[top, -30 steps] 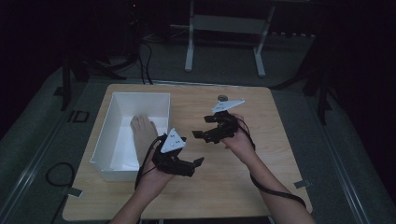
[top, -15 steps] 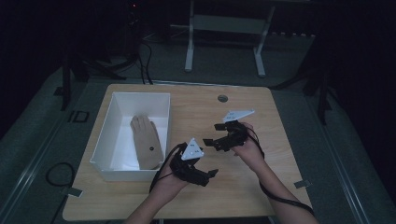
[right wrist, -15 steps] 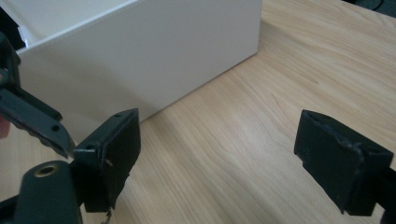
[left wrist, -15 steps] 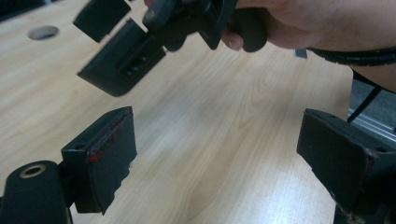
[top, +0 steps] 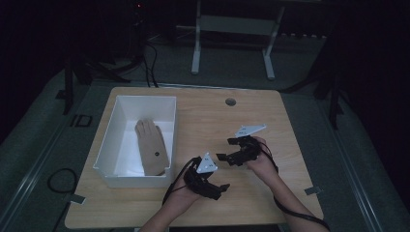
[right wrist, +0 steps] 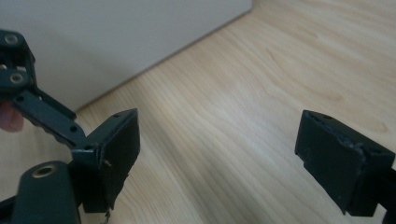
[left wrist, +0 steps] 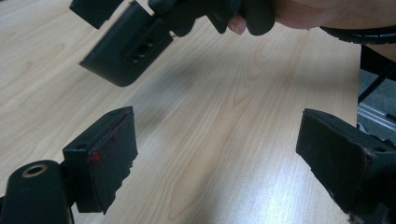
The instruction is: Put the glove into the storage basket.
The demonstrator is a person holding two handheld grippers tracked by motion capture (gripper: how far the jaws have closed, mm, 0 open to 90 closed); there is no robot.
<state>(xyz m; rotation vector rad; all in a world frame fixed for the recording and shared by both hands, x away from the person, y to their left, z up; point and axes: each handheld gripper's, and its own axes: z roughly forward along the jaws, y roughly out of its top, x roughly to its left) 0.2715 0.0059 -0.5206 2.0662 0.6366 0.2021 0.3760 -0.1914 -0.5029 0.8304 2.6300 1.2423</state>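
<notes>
Wooden table (top: 300, 125) in dark room: 1 white bin (top: 112, 145) with 1 tan glove (top: 151, 147) inside, well left of 2 grippers. Left gripper (top: 223, 189) and right gripper (top: 223, 149) both wide, holding nothing, over bare wood.

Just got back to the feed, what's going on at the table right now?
A person holds the left tongs and the right tongs low over bare wood on the table, both open and empty. A tan glove lies flat inside the white bin to their left, with nothing touching it.
</notes>
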